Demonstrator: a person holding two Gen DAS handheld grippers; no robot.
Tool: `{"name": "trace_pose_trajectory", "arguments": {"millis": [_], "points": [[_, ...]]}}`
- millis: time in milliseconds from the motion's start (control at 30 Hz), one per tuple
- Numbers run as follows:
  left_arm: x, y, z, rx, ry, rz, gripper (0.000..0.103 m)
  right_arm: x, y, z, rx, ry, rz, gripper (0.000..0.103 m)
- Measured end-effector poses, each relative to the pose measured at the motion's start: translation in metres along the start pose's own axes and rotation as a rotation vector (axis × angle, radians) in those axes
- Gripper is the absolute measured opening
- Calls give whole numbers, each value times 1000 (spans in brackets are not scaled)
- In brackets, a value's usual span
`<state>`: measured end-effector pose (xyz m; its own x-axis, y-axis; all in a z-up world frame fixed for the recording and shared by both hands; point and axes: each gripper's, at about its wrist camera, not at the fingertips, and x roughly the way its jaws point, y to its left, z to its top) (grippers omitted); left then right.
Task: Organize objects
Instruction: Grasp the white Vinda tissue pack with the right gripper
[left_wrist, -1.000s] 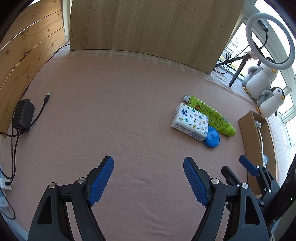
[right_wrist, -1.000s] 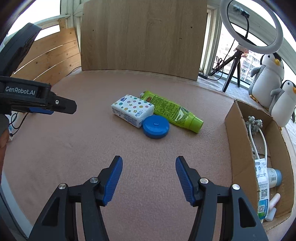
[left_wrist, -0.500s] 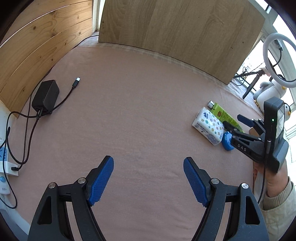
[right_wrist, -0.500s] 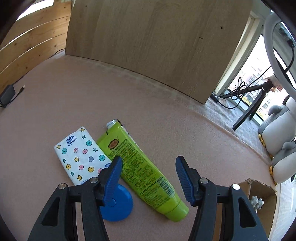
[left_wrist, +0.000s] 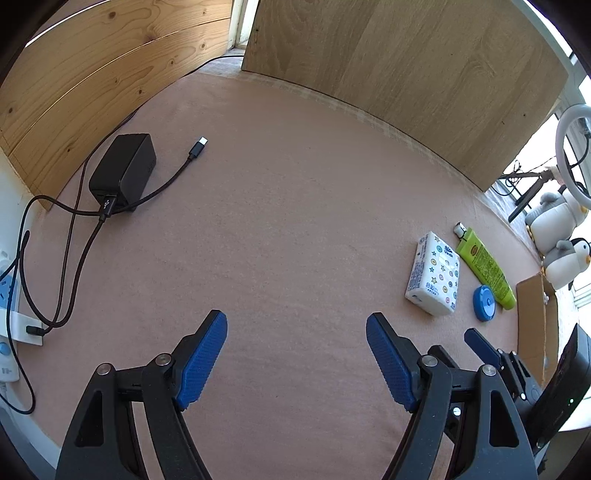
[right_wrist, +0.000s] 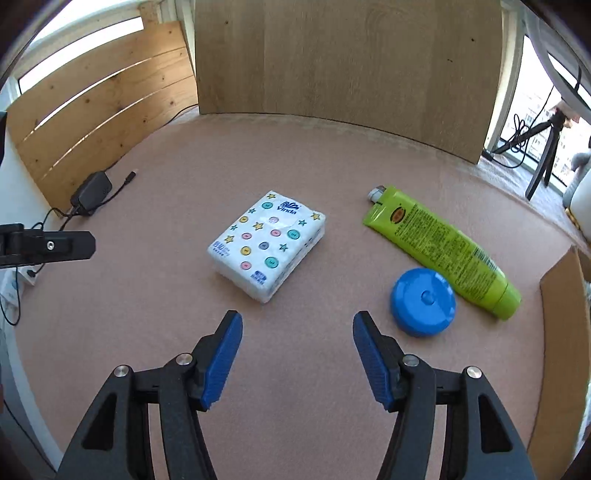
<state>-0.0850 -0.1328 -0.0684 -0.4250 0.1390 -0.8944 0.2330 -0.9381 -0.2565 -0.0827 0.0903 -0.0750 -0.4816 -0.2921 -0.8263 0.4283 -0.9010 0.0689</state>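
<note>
A: How do the left tongs (left_wrist: 296, 360) stand?
B: Wide apart, nothing between the blue pads, angled steeply down in the lower middle of their own view.
A: And the right tongs (right_wrist: 297, 354)?
B: Also parted and empty, and the gap has just been widening; they show again at the lower right edge of the left view (left_wrist: 480, 345)

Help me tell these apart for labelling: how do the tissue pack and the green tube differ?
The tissue pack is a white, blocky rectangle printed with coloured buttons and stars; the green tube is long, slim, lime green and covered in small print. The tissue pack lies apart from the blue round case, while the green tube lies right beside it. Both lie flat on the pink cloth.
</note>
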Motion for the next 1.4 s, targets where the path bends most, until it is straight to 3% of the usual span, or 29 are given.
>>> {"name": "trace_pose_trajectory", "arguments": {"millis": [200,400,767,1033,1233,1400], "points": [[-2,14,-3,-24,-4,2,81,18,38,3,12,-42,-51,60],[-6,31,-6,-51,-9,12,81,37,24,24,184,-44,-53,61],[-7,31,-7,-46,-12,2,81,48,21,35,205,-43,-93,60],[2,14,-6,-28,19,-40,81,38,26,20,125,-31,-53,50],[19,-29,-13,55,94,-120,81,16,54,-20,-43,-34,-16,49],[36,-68,-23,127,170,-187,80,-1,71,-47,-104,-38,42,49]]}}
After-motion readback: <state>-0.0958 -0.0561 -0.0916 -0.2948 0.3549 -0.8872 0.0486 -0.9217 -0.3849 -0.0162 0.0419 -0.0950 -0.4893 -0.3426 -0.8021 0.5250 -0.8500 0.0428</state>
